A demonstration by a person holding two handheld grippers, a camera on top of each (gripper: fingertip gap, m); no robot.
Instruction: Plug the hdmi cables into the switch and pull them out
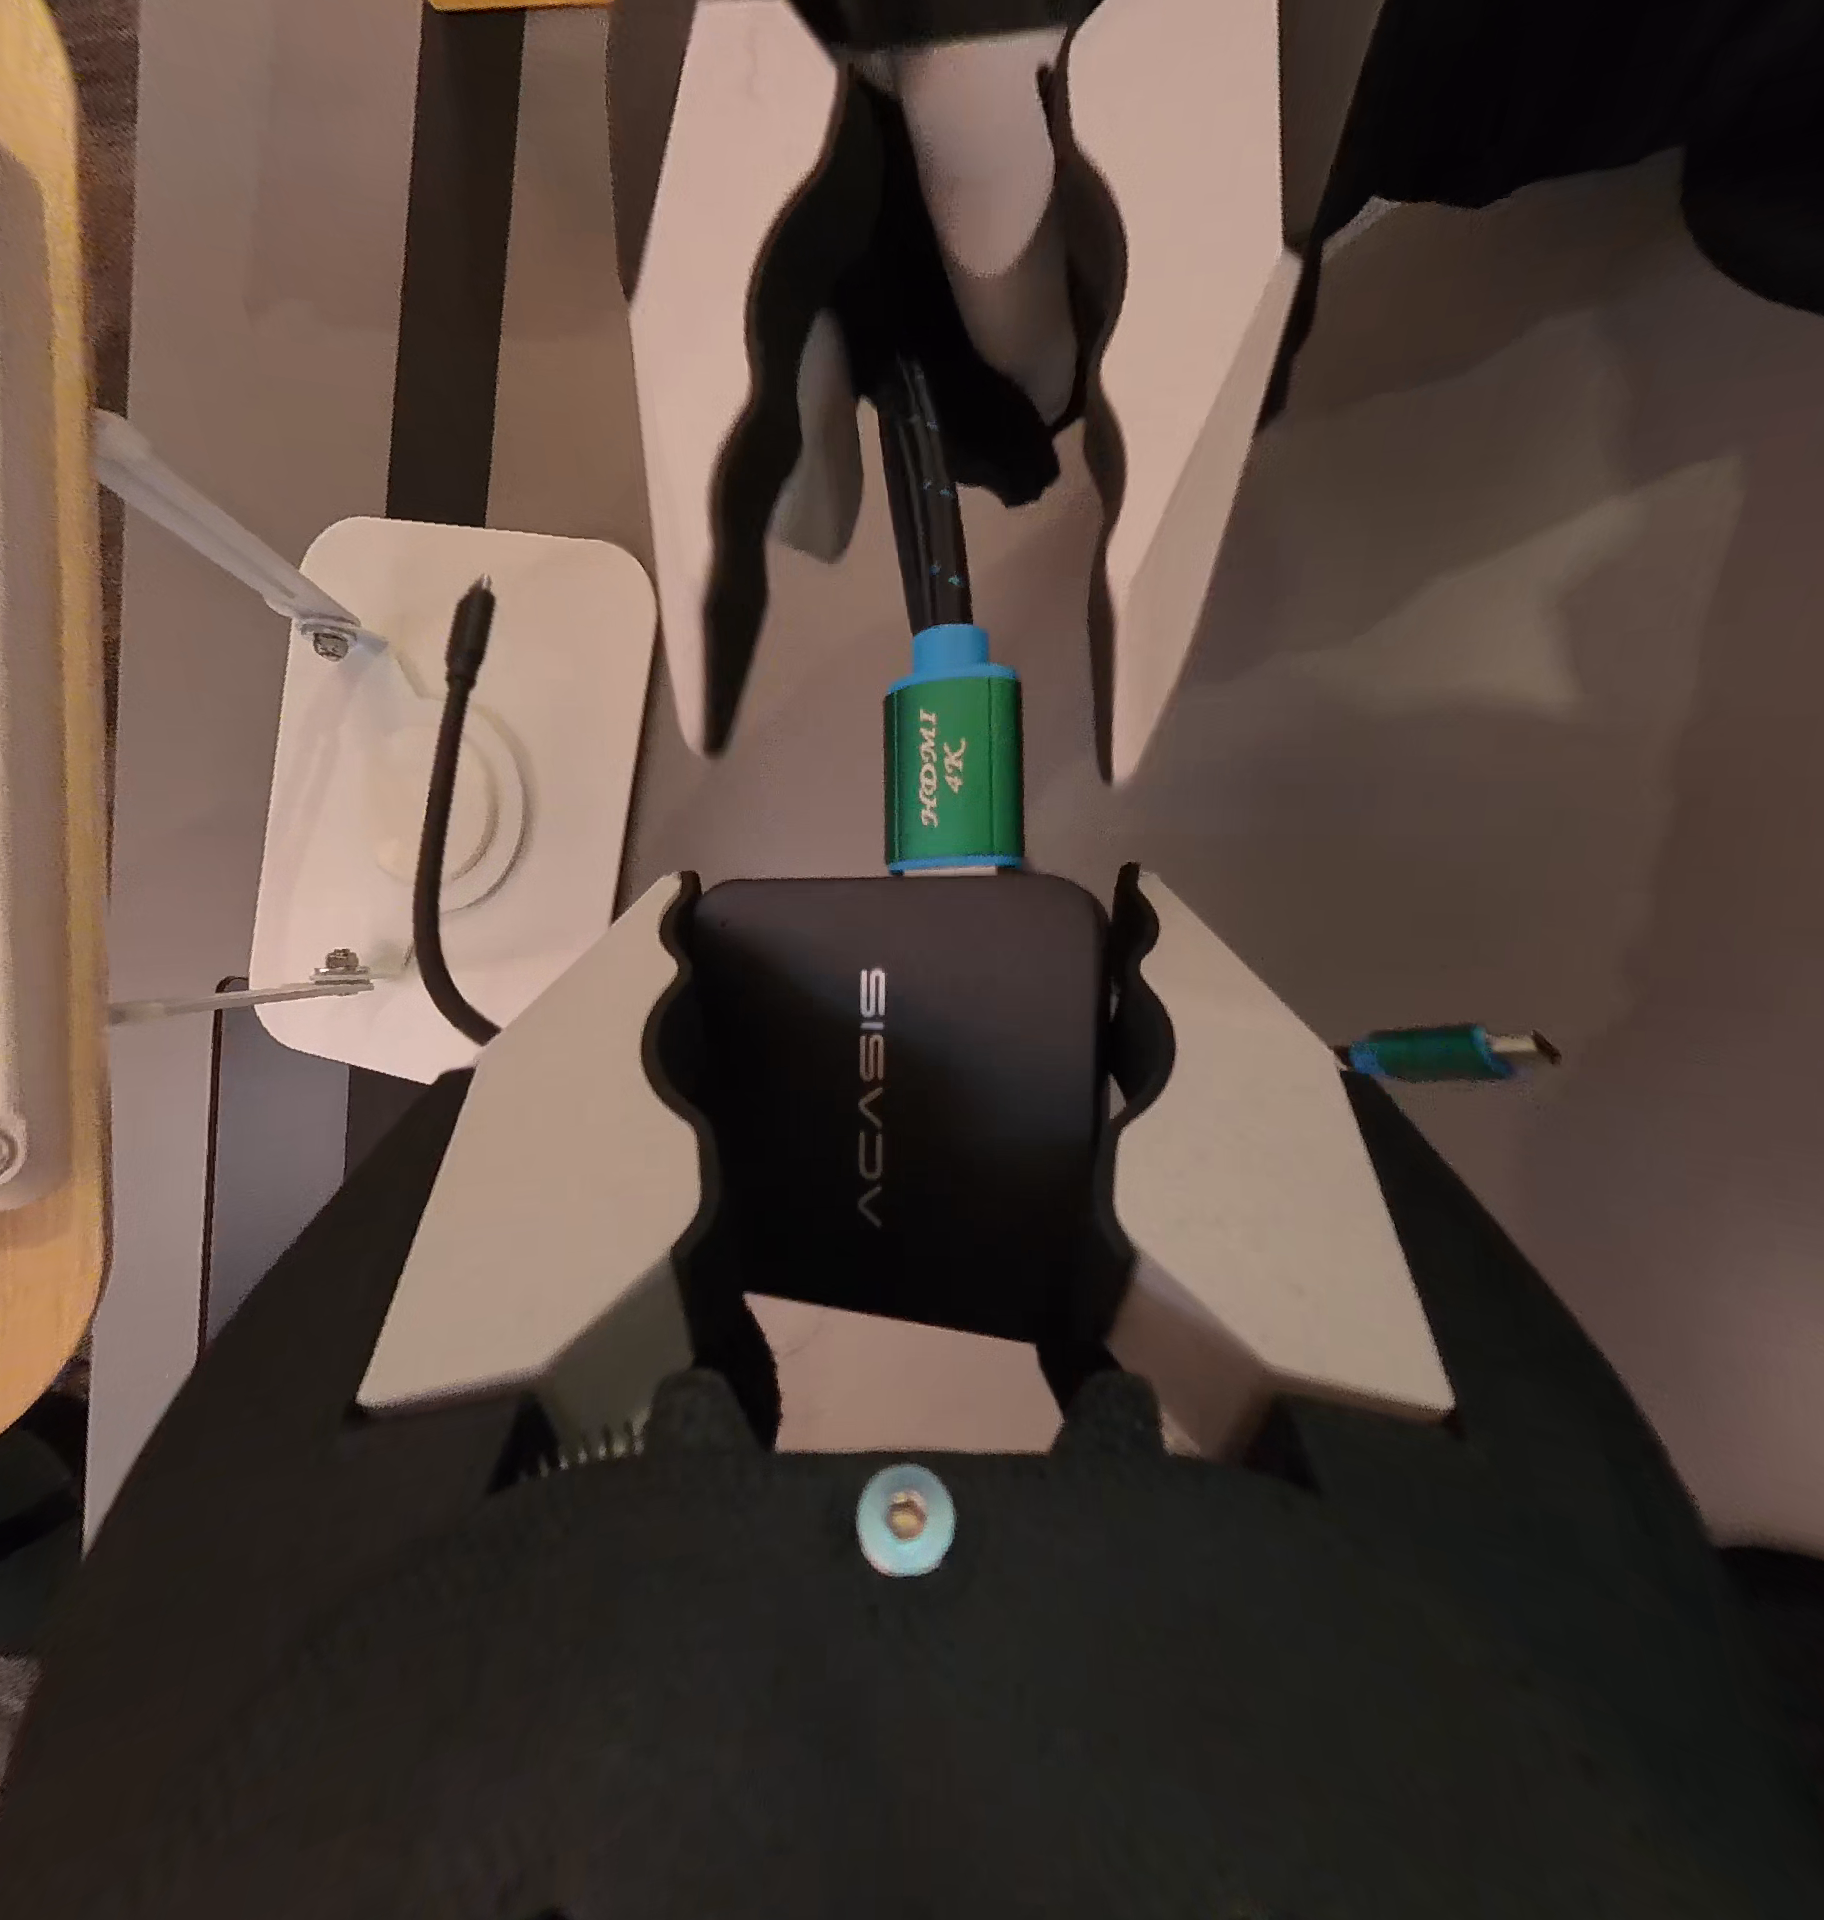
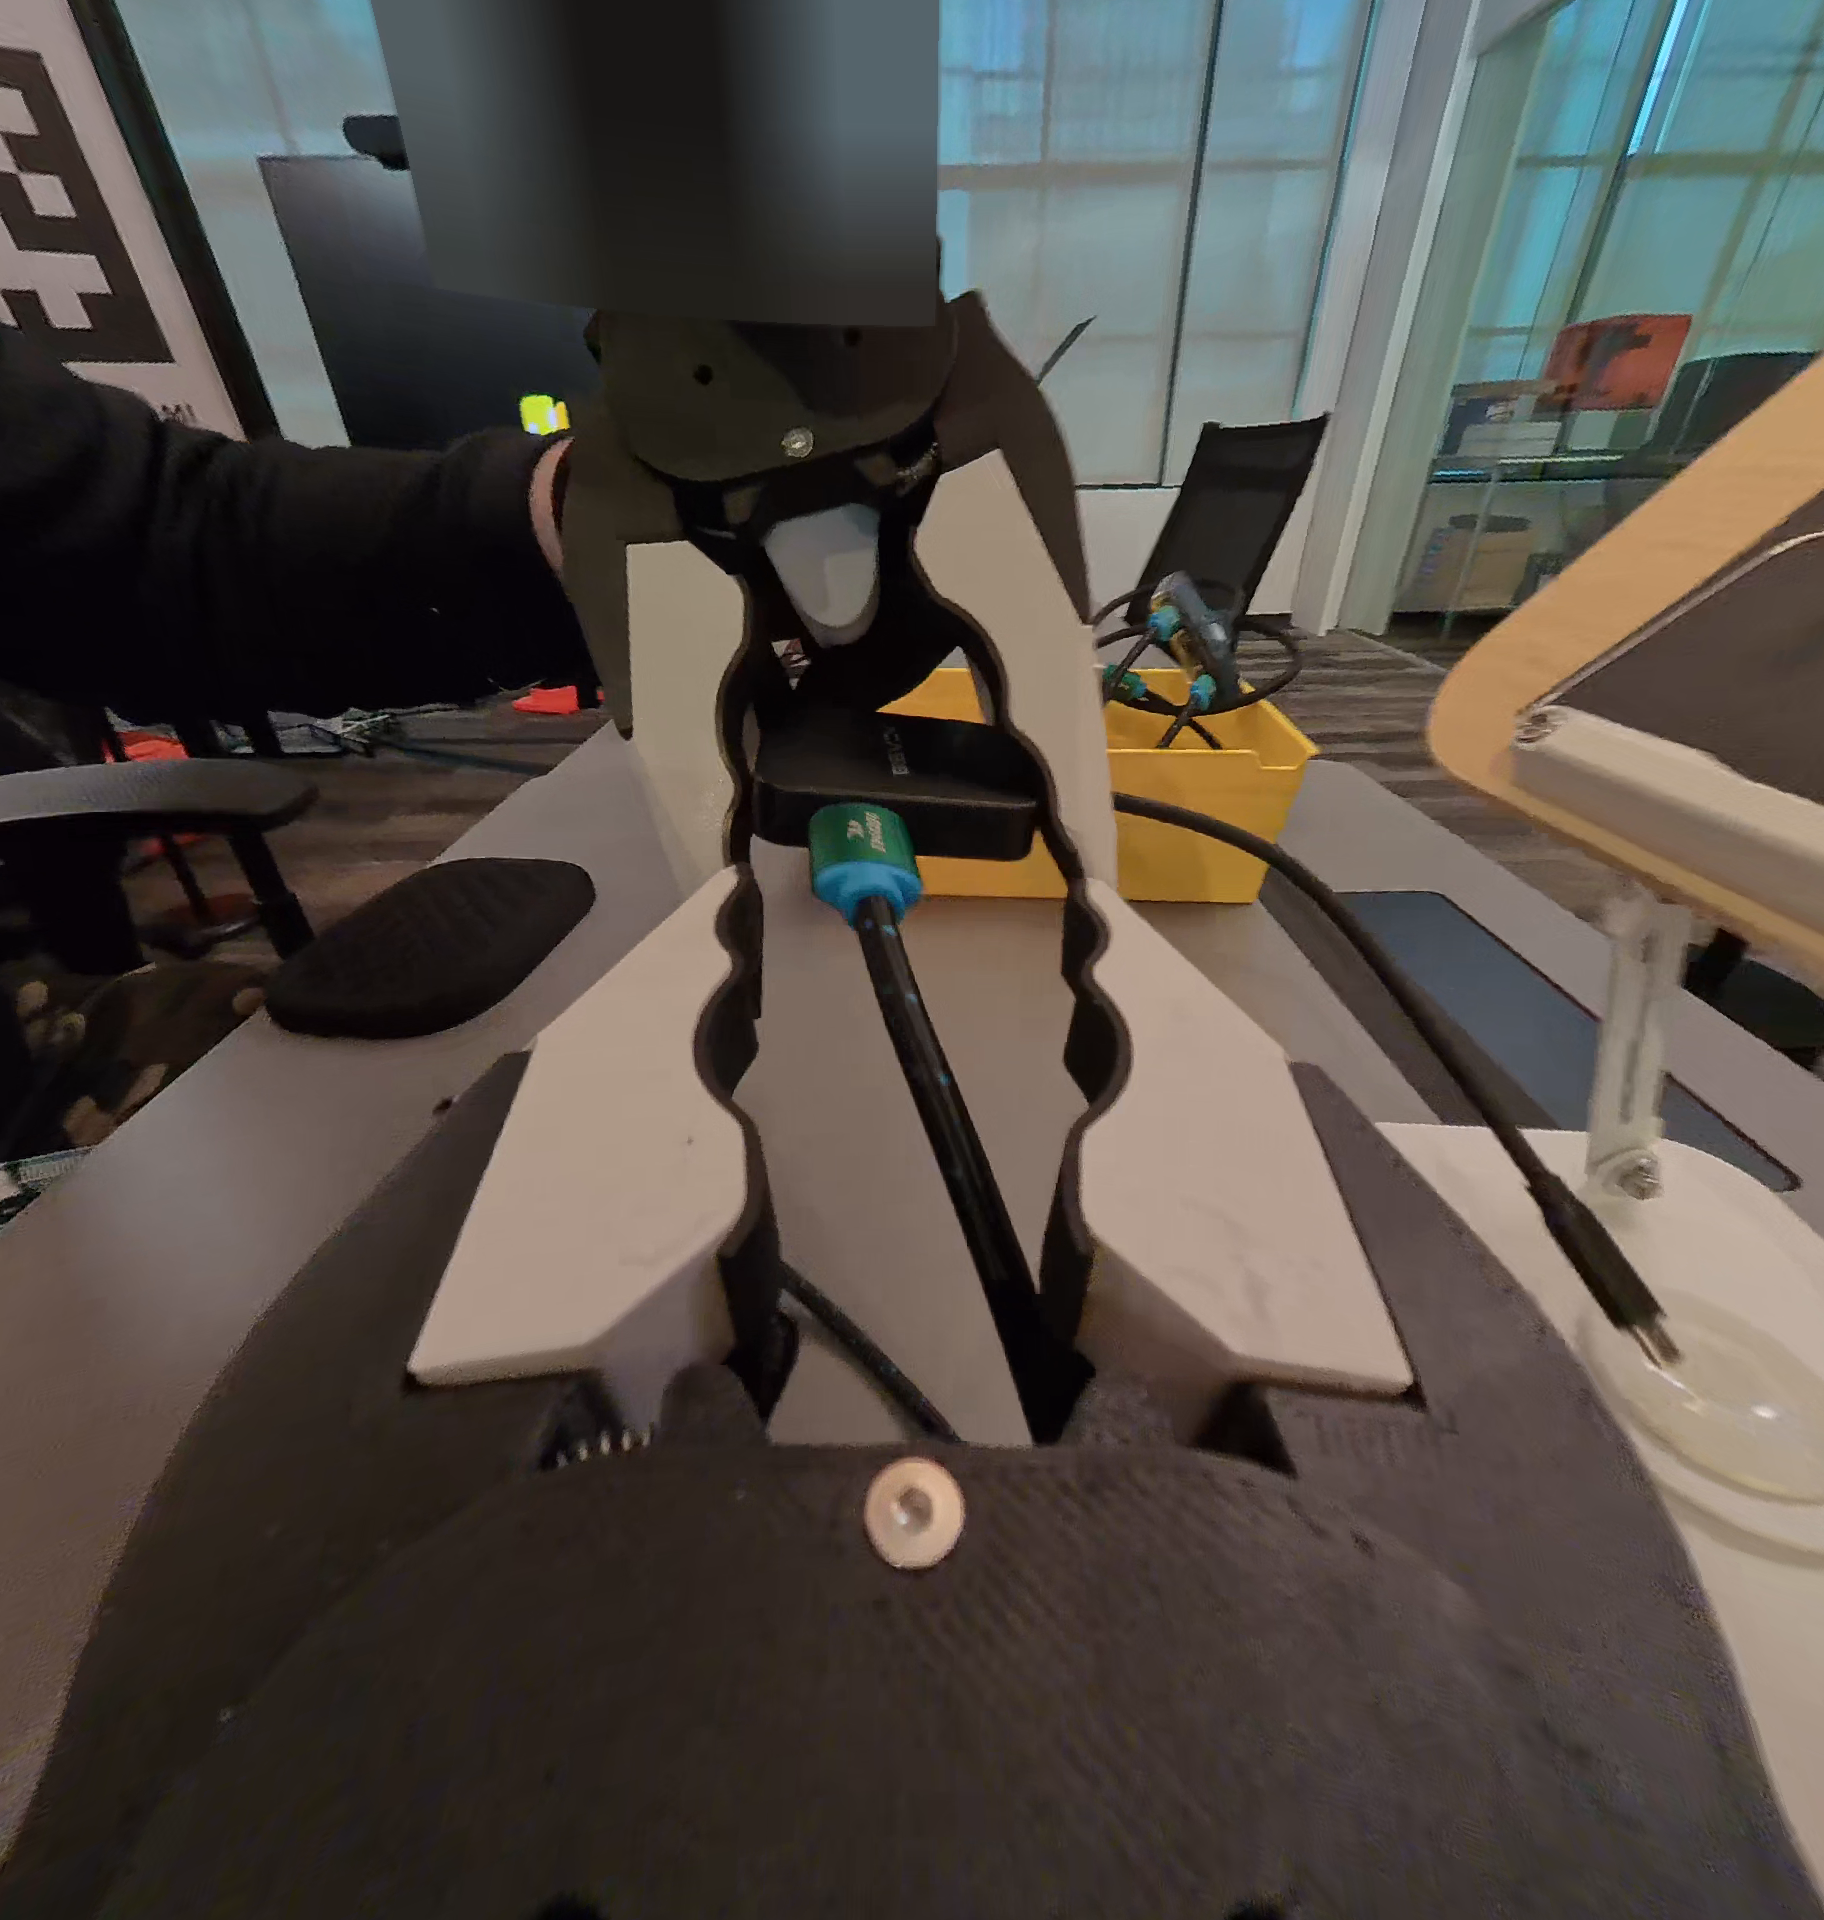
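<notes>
Grey tabletop (image 1: 1510, 623) below as working surface, and clamped by its two side edges in the closed left gripper (image 1: 903, 894), black switch (image 1: 887, 1091), probably braced that way against push and pull along the port line. Facing it head-on, right gripper (image 2: 903, 888) with jaws spread and gripping nothing, straddling the black braided cable (image 1: 934, 520) just behind the green HDMI plug (image 1: 955, 779) seated in the switch's far edge, seemingly placed to close on the plug body and draw it straight out. Off to the side on the table, second green plug (image 1: 1427, 1051) lying loose and unplugged; thin black lead (image 1: 440, 831) trailing from beside the switch onto the white stand base (image 1: 575, 675).
</notes>
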